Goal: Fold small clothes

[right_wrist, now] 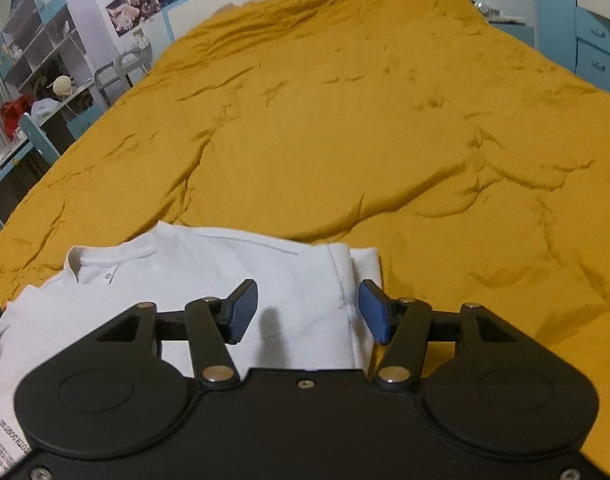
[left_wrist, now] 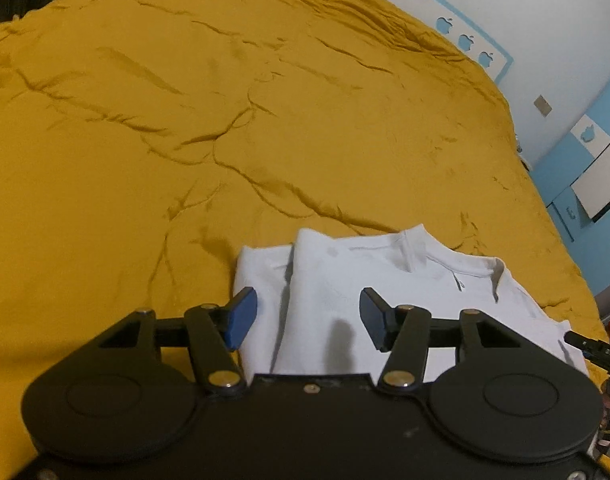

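Bed cover: wide mustard-yellow quilted bedspread (left_wrist: 265, 120), creased all over, filling most of both views
Garment: small white cotton shirt with a collar and button placket (left_wrist: 385, 280), lying flat on the near edge of the bedspread, one side folded inward, printed text on its near corner in the right wrist view
Left tongs: black two-finger left gripper with blue pads (left_wrist: 308, 318), jaws apart, nothing clamped, hovering over the folded edge of the shirt
Right tongs: matching black right gripper (right_wrist: 309, 312), jaws apart, empty, above the opposite sleeve edge
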Motion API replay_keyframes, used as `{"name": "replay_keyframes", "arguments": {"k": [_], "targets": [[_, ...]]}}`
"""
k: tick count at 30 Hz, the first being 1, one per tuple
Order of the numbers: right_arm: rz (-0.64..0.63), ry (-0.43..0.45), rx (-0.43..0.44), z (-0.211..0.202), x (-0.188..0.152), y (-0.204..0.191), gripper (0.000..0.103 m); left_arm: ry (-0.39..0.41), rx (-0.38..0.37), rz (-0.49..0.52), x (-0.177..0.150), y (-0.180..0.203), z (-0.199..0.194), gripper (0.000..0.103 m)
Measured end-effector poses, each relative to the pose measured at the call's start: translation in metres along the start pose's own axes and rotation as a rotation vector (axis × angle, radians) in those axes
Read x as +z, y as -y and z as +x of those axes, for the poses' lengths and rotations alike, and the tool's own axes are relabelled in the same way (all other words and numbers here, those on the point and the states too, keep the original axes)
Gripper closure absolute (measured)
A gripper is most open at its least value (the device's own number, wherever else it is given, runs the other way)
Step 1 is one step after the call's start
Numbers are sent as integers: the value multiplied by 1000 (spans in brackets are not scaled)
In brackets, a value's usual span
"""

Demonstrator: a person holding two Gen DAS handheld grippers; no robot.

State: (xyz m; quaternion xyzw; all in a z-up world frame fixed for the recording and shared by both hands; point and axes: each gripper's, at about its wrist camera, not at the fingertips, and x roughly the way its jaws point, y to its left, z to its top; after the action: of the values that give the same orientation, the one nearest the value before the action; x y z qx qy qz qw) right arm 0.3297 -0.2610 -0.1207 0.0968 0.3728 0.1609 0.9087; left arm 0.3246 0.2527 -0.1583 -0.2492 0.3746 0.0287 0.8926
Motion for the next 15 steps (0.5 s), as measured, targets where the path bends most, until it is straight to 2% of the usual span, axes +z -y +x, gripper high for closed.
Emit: {"name": "replay_keyframes", "arguments": {"k": [4,7,8,9,11,12,13,15], "targets": [[1,13,-3,2,-1,-3,45,38,6,11,5,6,1,47],[-21,17,-7,5,0,-6,46,18,3,34,5,13,13,48],[-29,21,-15,5,0,-7,50,12,-3,43,5,14,18,50],[-38,19,-15,6,0,-8,54,0,-12,49,6,16,22,57],[-52,7,-21,9,1,-9,74,-18,-8,57,6,16,30,83],[-58,10,-36,9,1,-10,78,-29,-14,59,6,15,33,97],[-57,12,-31,9,1,-9,82,-20,-21,49,6,14,32,97],[-54,35,-22,4,3,-10,86,55,-23,37,3,15,21,97]]}}
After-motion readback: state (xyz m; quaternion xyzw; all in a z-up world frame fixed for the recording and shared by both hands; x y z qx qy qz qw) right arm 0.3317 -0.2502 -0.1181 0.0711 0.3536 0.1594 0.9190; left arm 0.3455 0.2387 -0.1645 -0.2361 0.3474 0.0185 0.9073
